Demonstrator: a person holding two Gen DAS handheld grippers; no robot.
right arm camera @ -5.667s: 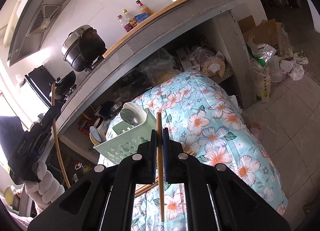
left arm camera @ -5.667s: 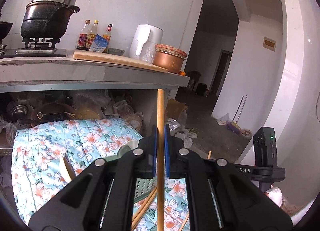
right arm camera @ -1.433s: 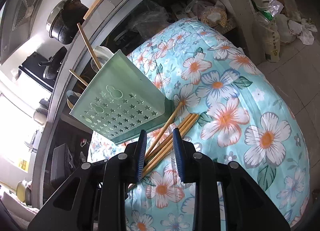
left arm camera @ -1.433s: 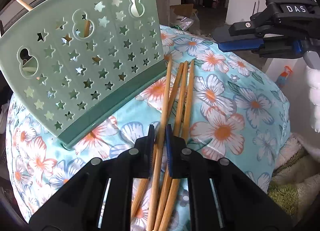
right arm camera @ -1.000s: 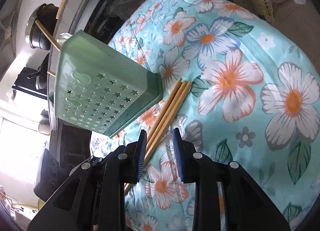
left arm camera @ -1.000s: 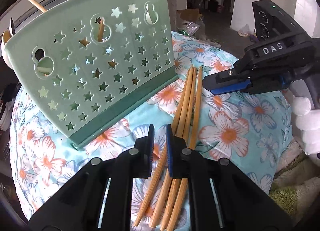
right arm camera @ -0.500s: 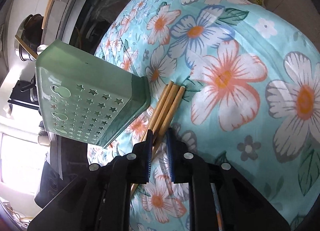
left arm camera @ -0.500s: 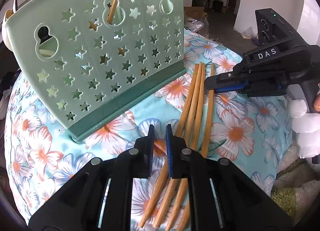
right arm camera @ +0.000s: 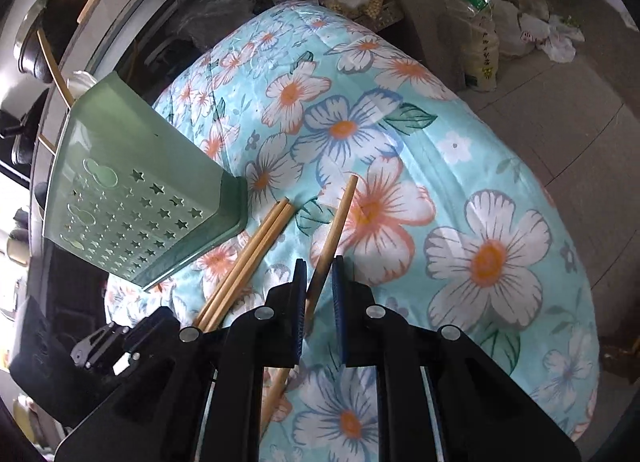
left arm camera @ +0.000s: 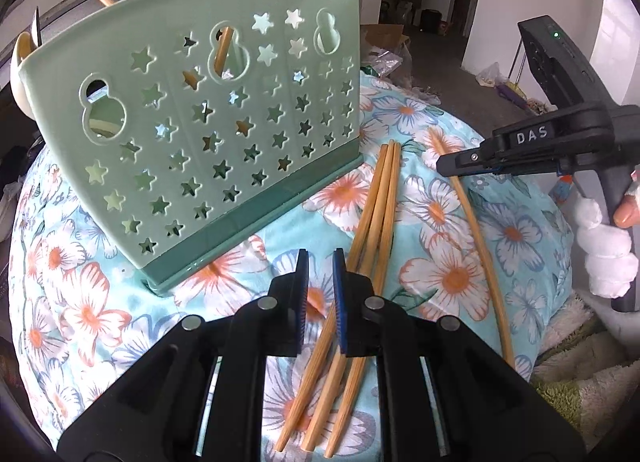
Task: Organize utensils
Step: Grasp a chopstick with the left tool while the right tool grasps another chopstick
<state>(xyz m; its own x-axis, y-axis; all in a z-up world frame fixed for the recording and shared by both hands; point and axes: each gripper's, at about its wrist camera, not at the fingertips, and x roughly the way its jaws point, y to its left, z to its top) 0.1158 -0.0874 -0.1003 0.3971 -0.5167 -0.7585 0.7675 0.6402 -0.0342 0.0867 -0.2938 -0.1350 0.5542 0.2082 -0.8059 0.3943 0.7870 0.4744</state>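
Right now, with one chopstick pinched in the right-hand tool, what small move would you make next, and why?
Probably lift the right gripper and carry its chopstick toward the green holder. Its jaws are shut on that stick, which has come away from the three chopsticks lying on the floral cloth, and the holder already has chopsticks standing in it.

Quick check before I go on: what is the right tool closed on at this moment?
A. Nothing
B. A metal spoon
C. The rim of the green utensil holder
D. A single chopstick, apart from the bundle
D: in the right wrist view the right tool pinches one chopstick, while the other chopsticks lie together on the floral cloth beside the green utensil holder.
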